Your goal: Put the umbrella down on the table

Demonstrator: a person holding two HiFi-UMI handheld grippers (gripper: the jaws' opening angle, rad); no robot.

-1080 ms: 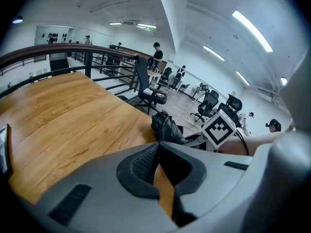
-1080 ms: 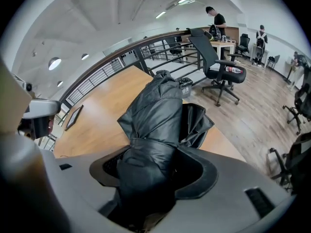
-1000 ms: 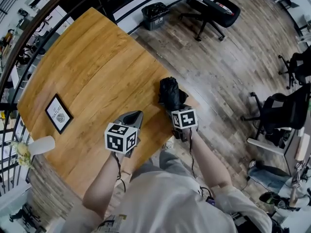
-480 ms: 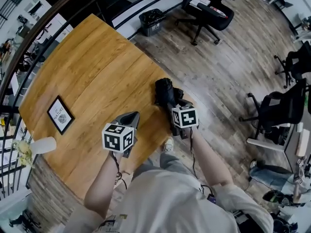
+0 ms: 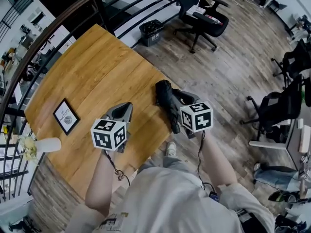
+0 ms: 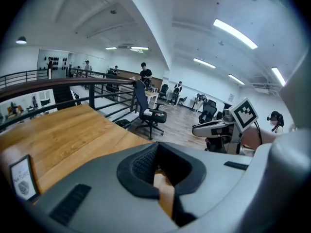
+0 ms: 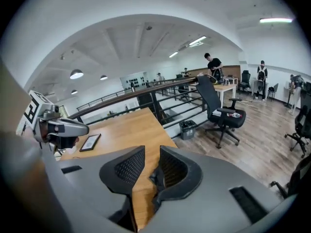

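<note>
Umbrella [image 5: 166, 103], black and folded, lies along the near edge of the wooden counter [image 5: 97, 67], just to the left of the right hand-held gripper [image 7: 152, 154] and below it. Its near end is hidden behind that gripper's marker cube [image 5: 197, 116], so its full length cannot be seen. From the right gripper view only a scrap of black fabric shows, low in the gap and close against the right-hand jaw. Whether it touches the pad is hard to tell. The jaws there are closing, but bare counter shows in a clear gap between them and they clamp nothing.

The left hand-held gripper [image 6: 158, 147] is off to the umbrella's left, well apart from it. Its tips are together and a sliver of wood shows through the hollow behind them. It holds nothing.

Ahead and to the left of the left hand-held gripper, a small black-framed card [image 5: 66, 116] lies flat on the counter. Its print is too small to read. Both marker cubes carry only black-and-white squares, with no words.

Further left, at the counter's edge, a white vase [image 5: 48, 144] holds pale flowers [image 5: 29, 149], partly cut off by the railing. On the floor beyond the counter's far corner stands a black bin [image 5: 151, 31] with a pale label that cannot be read. What is inside the bin cannot be made out.
</note>
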